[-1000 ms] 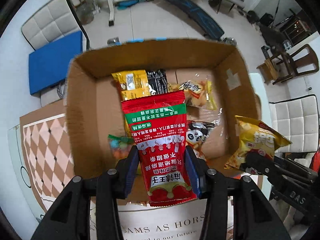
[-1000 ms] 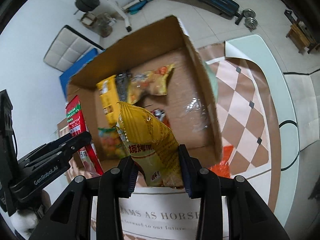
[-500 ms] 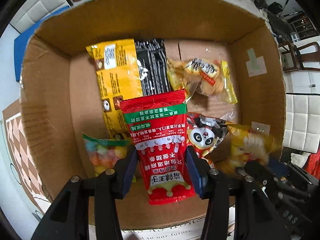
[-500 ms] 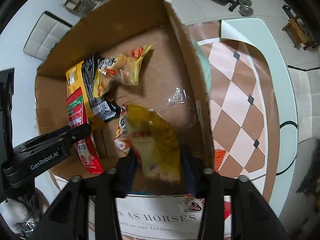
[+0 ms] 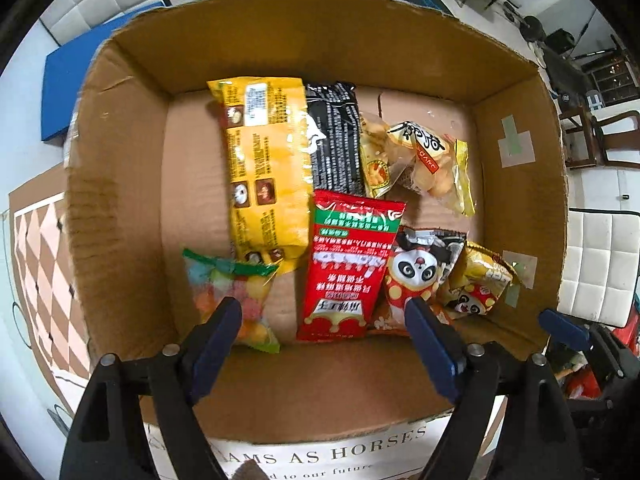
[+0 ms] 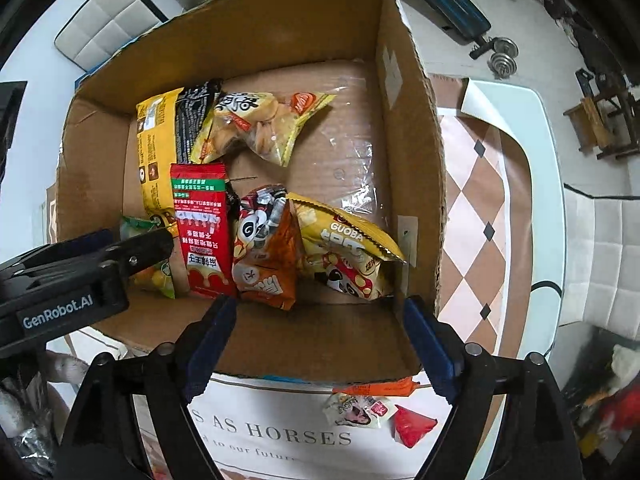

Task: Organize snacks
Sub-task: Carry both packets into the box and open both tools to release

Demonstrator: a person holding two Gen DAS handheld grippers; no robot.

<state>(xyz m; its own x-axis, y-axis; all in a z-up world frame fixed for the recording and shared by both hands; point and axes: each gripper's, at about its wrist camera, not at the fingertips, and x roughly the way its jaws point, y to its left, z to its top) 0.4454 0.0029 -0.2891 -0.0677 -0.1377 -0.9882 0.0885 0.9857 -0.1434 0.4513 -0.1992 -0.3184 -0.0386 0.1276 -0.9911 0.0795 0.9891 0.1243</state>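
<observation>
An open cardboard box holds several snack packs. The red packet lies flat on the box floor beside a long yellow pack and a panda bag. The yellow GUOBA bag lies in the near right corner. My left gripper is open and empty above the box's near edge. My right gripper is open and empty above the near wall.
A candy bag lies in the near left corner. A biscuit bag and a black pack lie at the back. Small loose packets and a red wrapper lie on the table in front of the box.
Both grippers opened over the box. The red packet dropped from the left gripper and the yellow GUOBA bag from the right; both now lie on the box floor.
</observation>
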